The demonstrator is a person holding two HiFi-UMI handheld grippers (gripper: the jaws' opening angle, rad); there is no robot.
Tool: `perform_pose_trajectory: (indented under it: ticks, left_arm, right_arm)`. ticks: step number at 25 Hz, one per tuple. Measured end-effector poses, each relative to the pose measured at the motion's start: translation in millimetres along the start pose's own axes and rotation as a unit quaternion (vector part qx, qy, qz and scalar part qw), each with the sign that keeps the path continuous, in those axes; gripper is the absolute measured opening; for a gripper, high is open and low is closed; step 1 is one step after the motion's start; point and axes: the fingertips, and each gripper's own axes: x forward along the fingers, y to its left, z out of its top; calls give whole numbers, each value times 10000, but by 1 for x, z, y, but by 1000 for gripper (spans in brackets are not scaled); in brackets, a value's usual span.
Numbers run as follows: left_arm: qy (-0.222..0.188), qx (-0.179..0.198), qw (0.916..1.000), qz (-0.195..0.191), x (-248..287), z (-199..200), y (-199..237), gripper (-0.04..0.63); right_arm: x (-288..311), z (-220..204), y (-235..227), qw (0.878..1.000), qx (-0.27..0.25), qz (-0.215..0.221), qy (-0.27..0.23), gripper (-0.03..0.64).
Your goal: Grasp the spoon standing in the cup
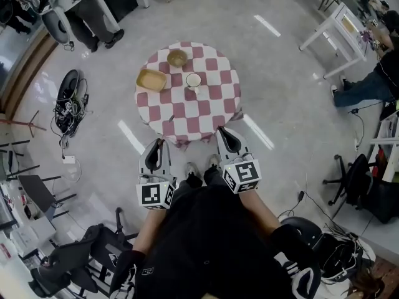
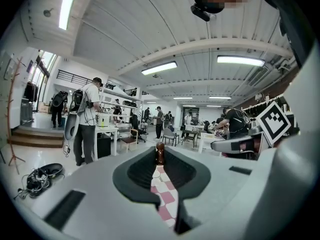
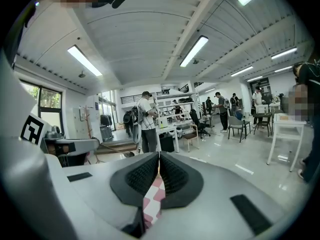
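A white cup stands right of centre on a round table with a red-and-white checked cloth. In the left gripper view the spoon's brown handle rises from the cup, seen far off through the slit between the jaws. My left gripper hangs at the table's near edge, well short of the cup, its jaws a narrow slit apart and empty. My right gripper is over the near edge too, with its tips touching and nothing held.
A tan bowl and a yellow tray sit on the table's far left part. A bundle of cables lies on the floor to the left. People and white desks stand further back.
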Motion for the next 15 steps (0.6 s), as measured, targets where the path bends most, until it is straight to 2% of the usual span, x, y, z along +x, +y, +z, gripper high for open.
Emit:
perform_pose_trajectory:
  ticks: [15]
  left_arm:
    - [-69,31,10000,-16,22,8,-13,49]
  right_arm:
    - [6,-2,-18,9999,-62,54,113,29]
